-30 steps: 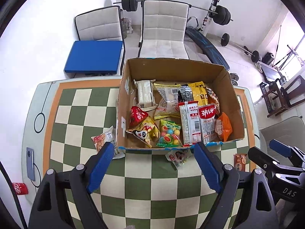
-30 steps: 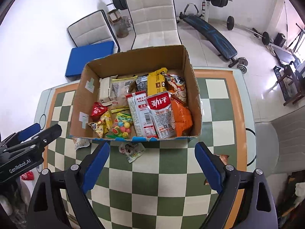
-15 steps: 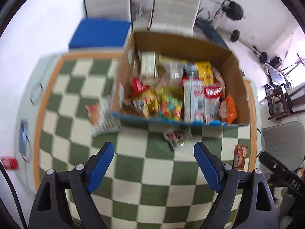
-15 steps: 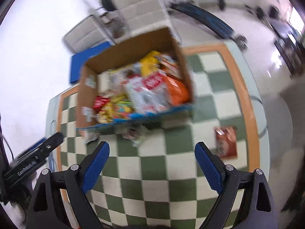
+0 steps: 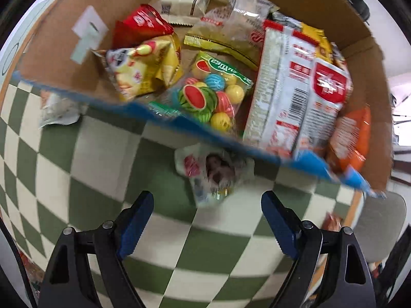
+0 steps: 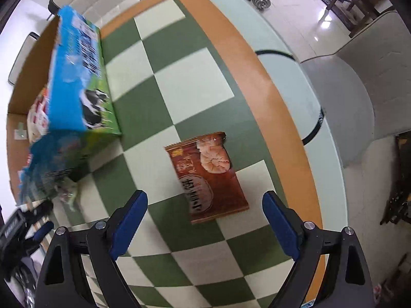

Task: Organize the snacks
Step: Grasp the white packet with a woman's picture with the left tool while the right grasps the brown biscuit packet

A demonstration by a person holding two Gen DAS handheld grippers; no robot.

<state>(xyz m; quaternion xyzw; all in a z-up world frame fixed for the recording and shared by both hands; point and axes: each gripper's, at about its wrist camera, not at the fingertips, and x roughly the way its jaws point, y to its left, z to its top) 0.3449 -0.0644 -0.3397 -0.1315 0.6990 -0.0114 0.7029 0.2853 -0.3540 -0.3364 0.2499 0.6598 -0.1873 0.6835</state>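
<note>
A cardboard box (image 5: pixel 77 7) full of snack packets stands on the green-and-cream checkered table (image 5: pixel 102 154). A small white crumpled packet (image 5: pixel 210 174) lies on the table against the box's blue front wall. My left gripper (image 5: pixel 206 205) hangs open just above and in front of it, nothing between its fingers. In the right wrist view a brown packet with a shrimp picture (image 6: pixel 208 174) lies flat on the table. My right gripper (image 6: pixel 204 205) is open over its near end, pointing down. The box's blue outer side (image 6: pixel 77 77) is at the left.
Another pale packet (image 5: pixel 56 105) lies by the box's left corner. A small red-brown packet (image 5: pixel 332 222) shows at the table's right edge. The table's orange border (image 6: pixel 257 64) and a grey chair (image 6: pixel 359 77) lie to the right. The left gripper's tool (image 6: pixel 20 228) is at lower left.
Both grippers have dropped closer to the table. The left view has closed in on the box front and the white packet. The right view has swung rightwards onto the brown shrimp packet.
</note>
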